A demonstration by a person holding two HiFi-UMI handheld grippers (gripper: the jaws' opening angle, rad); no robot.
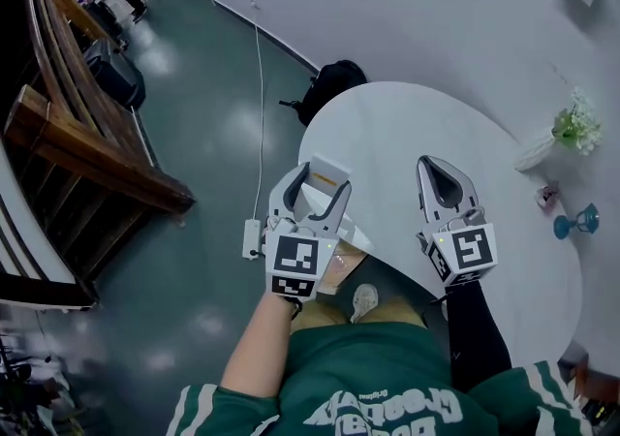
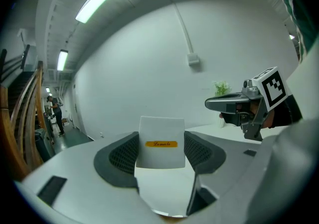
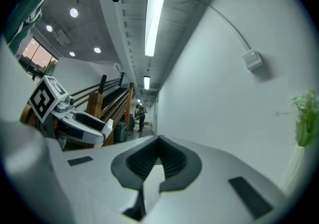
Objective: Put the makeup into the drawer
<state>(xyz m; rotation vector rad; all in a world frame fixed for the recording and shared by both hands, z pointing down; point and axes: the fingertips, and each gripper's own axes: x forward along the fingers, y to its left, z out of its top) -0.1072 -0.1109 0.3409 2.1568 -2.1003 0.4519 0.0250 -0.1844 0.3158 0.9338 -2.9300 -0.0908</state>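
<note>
Two grippers at the near edge of a white round table (image 1: 387,134), one holding makeup.
Left gripper (image 1: 323,177) is clamping a white makeup box (image 2: 160,141), its yellow label reading roughly "Lamerla"; right gripper (image 1: 433,165) is sitting closed and empty; glossy dark floor (image 1: 213,105), wooden stairs (image 1: 68,124) and white wall (image 1: 436,8) beyond.

Open tabletop (image 1: 407,134) ahead; plant vase (image 1: 573,130) at right edge

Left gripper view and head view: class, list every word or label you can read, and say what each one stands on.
"Lamela": script on an orange strip on the white box clamped in the left gripper; the last letters are uncertain.
White print on the person's green sweatshirt, head view: upside down and too blurred to read.
</note>
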